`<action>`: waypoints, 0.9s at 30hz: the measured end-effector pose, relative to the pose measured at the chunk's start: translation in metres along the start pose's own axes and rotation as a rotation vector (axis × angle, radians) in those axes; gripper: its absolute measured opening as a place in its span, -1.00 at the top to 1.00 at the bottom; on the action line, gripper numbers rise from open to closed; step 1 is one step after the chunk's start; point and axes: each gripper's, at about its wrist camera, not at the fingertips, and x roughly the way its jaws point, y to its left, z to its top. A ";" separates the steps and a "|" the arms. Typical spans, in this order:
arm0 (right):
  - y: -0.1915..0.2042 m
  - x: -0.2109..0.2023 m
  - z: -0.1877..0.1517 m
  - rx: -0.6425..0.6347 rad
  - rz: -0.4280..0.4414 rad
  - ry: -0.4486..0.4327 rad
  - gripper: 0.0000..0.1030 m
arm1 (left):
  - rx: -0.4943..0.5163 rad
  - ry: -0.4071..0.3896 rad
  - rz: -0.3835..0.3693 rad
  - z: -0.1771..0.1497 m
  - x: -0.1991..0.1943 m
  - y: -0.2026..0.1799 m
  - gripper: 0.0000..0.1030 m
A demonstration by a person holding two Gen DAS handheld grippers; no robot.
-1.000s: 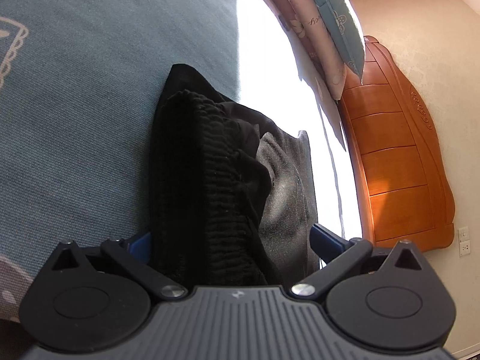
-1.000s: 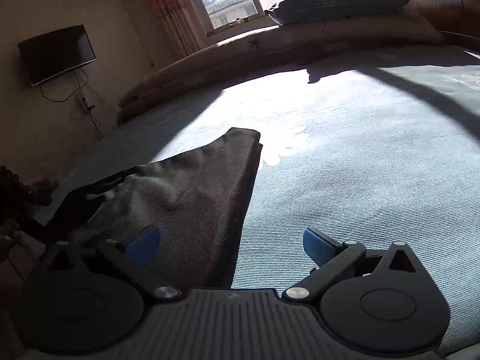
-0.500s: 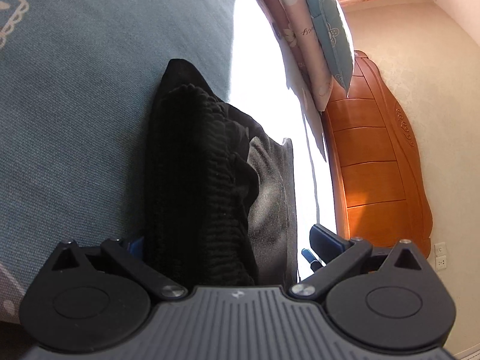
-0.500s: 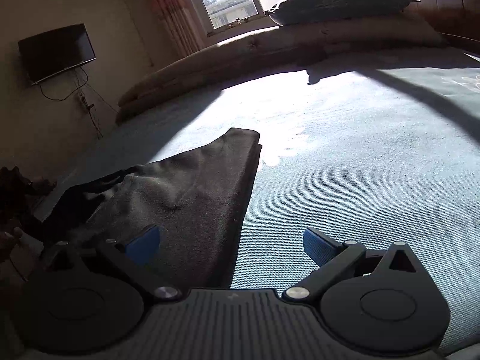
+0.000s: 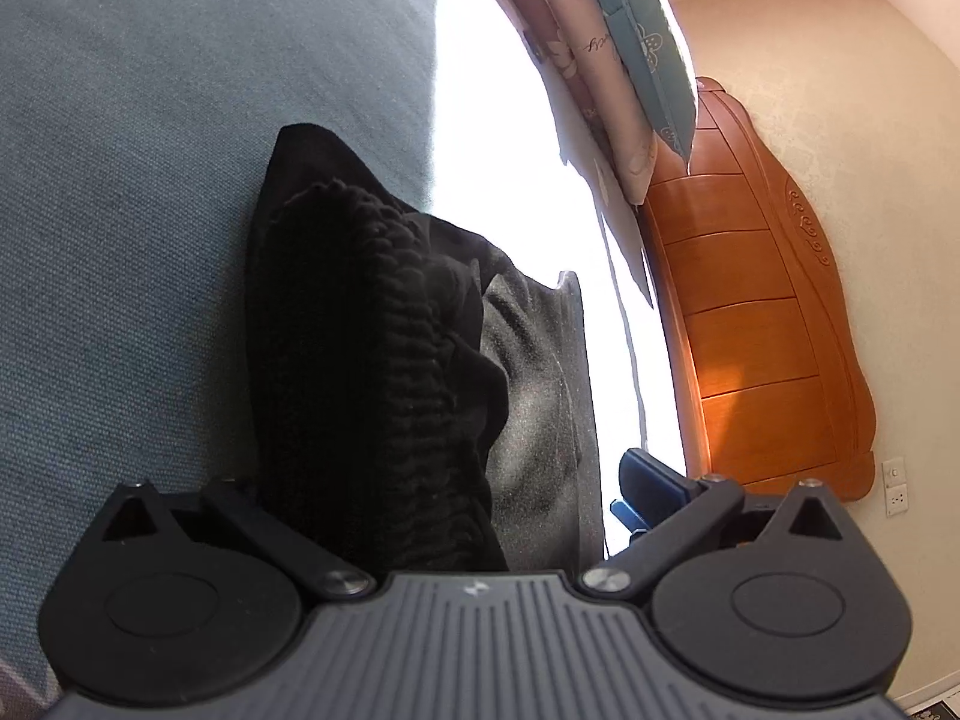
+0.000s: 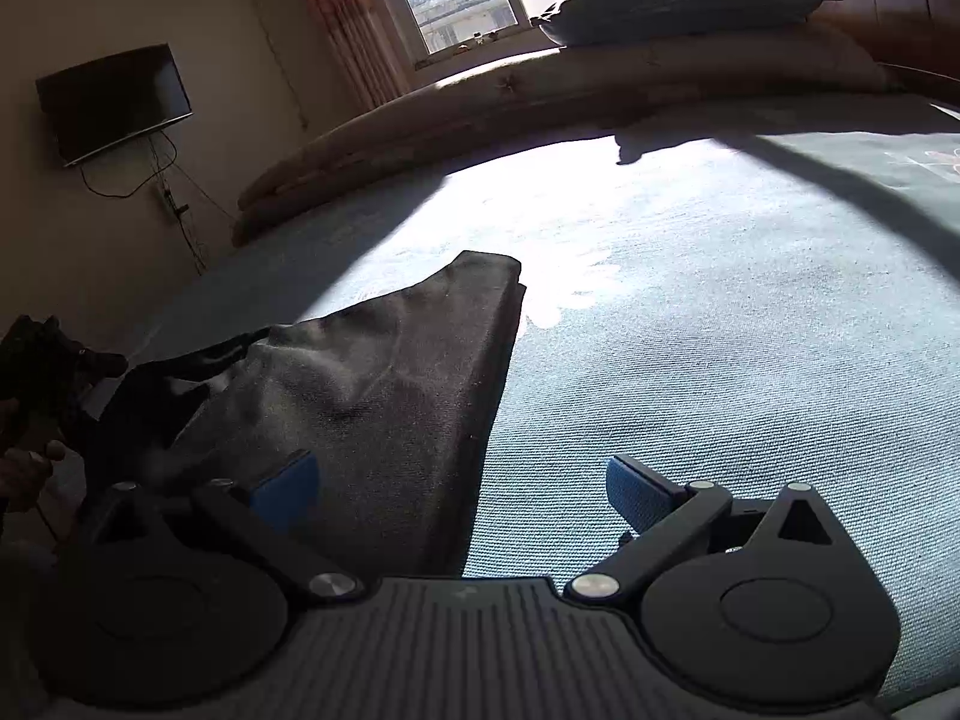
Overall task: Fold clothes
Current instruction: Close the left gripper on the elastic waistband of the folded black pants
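While left side moves: right side holds steady, so change is all on one end of the garment.

Garment: dark trousers (image 5: 432,372), part-folded, lying on the blue bed (image 5: 120,180); ribbed waistband end bunched up close to left gripper (image 5: 432,510), smoother grey leg panel beside it, toward the sunlit strip.

Left fingers: spread wide; right pad (image 5: 651,477) clear in view, left one hidden behind the black cloth. Waistband sits betw. them, but no pinch showing.

Right gripper (image 6: 462,489): fingers spread, both blue pads visible; left pad over the trouser edge, right pad over bare bedsheet. Holding nothing.

Trousers in right view (image 6: 372,396): flat-ish, far corner pointing at the sun patch, a few creases mid-panel.

Change vs 1 s ago: left cam has tilted and crept in — headboard (image 5: 768,312) and pillows (image 5: 648,60) sit lower and more central in the frame, waistband fills more of the gap, left blue pad no longer seen. Right view approx. same; trousers haven't shifted. Hand (image 6: 24,468) at far left edge sits a bit lower.

Meaning: prob. left gripper lining up on waistband for next fold; grip not yet made.

Risk: thick bunched ribbing may slip or drag lower layers w/ it.
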 end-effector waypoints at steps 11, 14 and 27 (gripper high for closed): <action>0.007 0.005 -0.001 -0.044 -0.030 0.020 -1.00 | 0.049 0.052 0.149 0.012 0.012 -0.021 -0.94; 0.003 0.003 0.000 -0.020 -0.027 0.011 -1.00 | 0.094 0.040 0.198 0.007 0.012 -0.029 -0.72; 0.008 0.010 -0.003 -0.055 -0.075 0.052 -1.00 | 0.142 0.045 0.371 0.006 0.009 -0.041 -0.02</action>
